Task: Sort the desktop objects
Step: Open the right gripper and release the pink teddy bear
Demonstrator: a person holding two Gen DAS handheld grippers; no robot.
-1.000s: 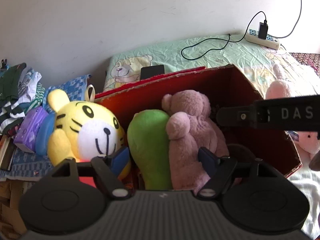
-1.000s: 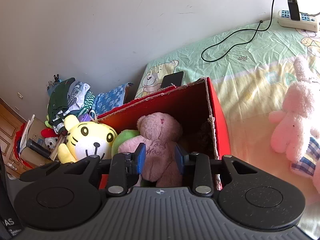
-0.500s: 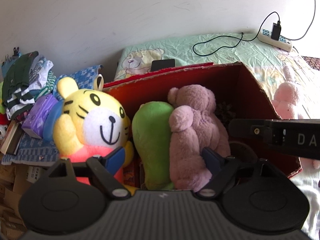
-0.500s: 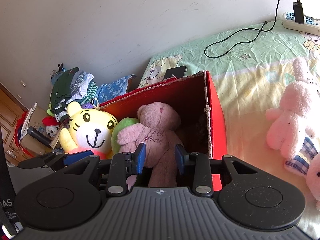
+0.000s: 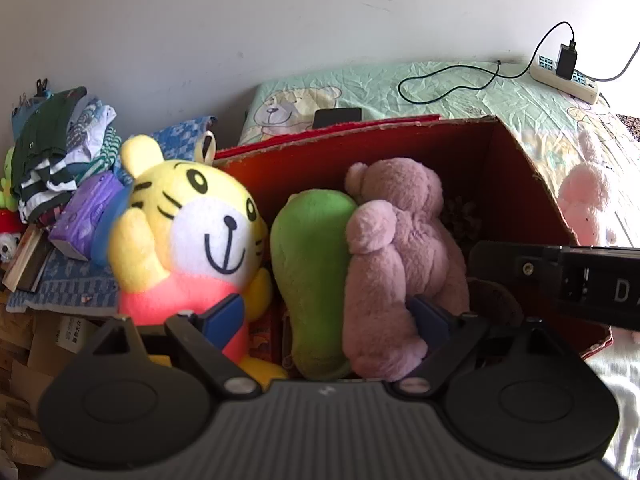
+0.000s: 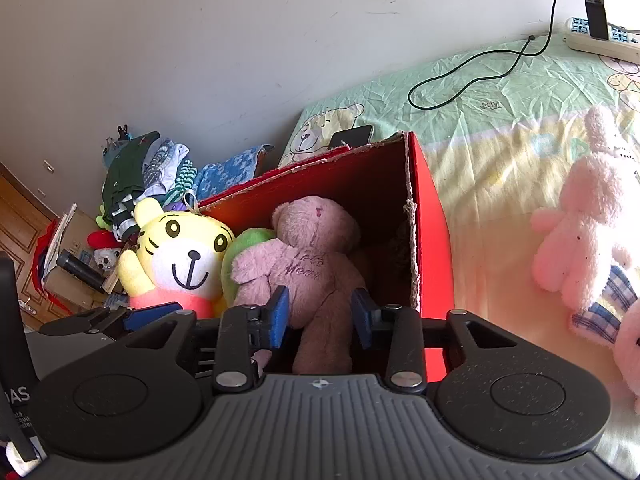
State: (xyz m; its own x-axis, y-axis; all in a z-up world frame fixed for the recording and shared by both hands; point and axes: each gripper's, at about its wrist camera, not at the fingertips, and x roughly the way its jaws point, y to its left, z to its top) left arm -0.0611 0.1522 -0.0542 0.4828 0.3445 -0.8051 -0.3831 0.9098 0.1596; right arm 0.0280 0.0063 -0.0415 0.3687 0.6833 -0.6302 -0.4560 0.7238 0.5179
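Note:
A red cardboard box (image 5: 516, 184) (image 6: 432, 216) stands on the bed. It holds a mauve teddy bear (image 5: 400, 248) (image 6: 308, 252), a green plush (image 5: 312, 264) (image 6: 244, 248) and a yellow tiger plush (image 5: 188, 232) (image 6: 180, 252) at its left end. My left gripper (image 5: 326, 320) is open wide, above the box's near side, with the green plush and bear between its fingers. My right gripper (image 6: 319, 312) is open, its blue pads either side of the bear's lower body without pressing it. A pink rabbit plush (image 6: 588, 216) (image 5: 584, 196) lies on the bed right of the box.
A black phone (image 5: 336, 117) lies on the sheet behind the box. A power strip (image 6: 600, 36) with a black cable sits at the back right. Folded clothes (image 5: 60, 152), a purple pack (image 5: 88, 216) and boxes are piled to the left. A second pink plush (image 6: 628, 344) is at the right edge.
Both grippers have pulled back and risen slightly, so the box and toys sit lower and smaller in view. The right gripper's jaws have spread a little. The toys have not moved.

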